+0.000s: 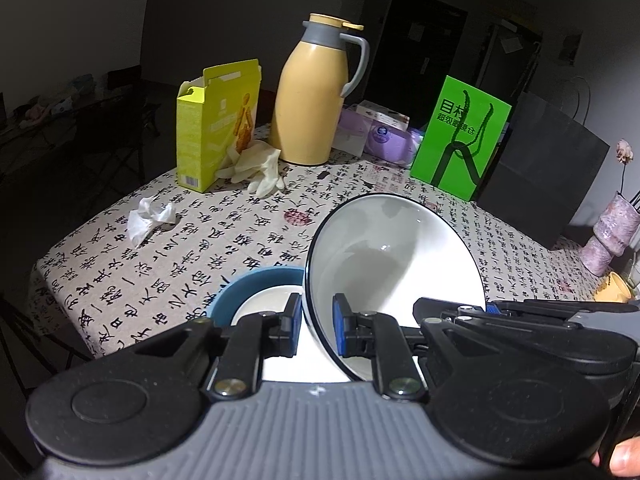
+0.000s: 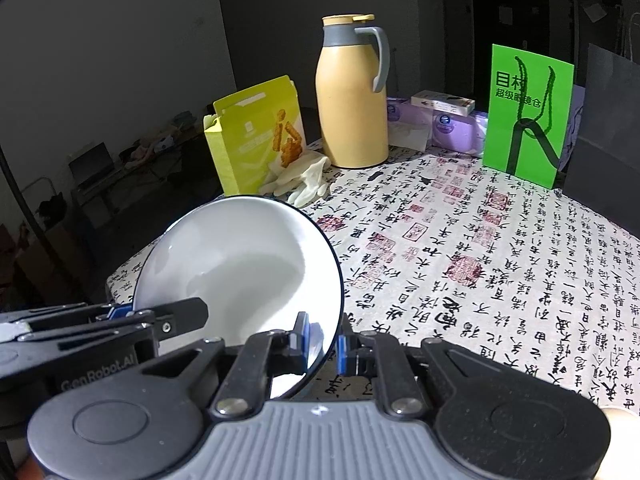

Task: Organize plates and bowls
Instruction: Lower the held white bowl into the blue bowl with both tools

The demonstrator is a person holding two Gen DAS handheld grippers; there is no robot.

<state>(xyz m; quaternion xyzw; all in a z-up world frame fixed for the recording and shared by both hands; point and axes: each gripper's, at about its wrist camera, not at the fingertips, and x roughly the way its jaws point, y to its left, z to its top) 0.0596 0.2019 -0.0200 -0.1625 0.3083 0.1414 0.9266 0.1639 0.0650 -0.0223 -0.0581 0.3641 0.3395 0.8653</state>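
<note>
A white bowl with a thin dark rim point(image 1: 396, 264) hangs tilted above the table, held from both sides. My left gripper point(image 1: 318, 328) is shut on its left rim, blue pads on either side of the wall. My right gripper point(image 2: 322, 342) is shut on the opposite rim of the same bowl point(image 2: 240, 264). The right gripper point(image 1: 494, 309) shows at the bowl's far side in the left wrist view, and the left gripper point(image 2: 120, 314) shows in the right wrist view. Just below the held bowl, a blue bowl point(image 1: 256, 280) with a white dish inside point(image 1: 266, 300) rests on the tablecloth.
On the calligraphy-print tablecloth point(image 2: 480, 264) stand a yellow jug point(image 1: 316, 96), an open yellow box point(image 1: 216, 124), pale gloves point(image 1: 260, 168), a crumpled tissue point(image 1: 148, 218), a green card point(image 1: 460, 140), a black bag point(image 1: 548, 168), purple packs point(image 1: 384, 136) and a pink vase point(image 1: 612, 232). The table's left edge drops off beside the blue bowl.
</note>
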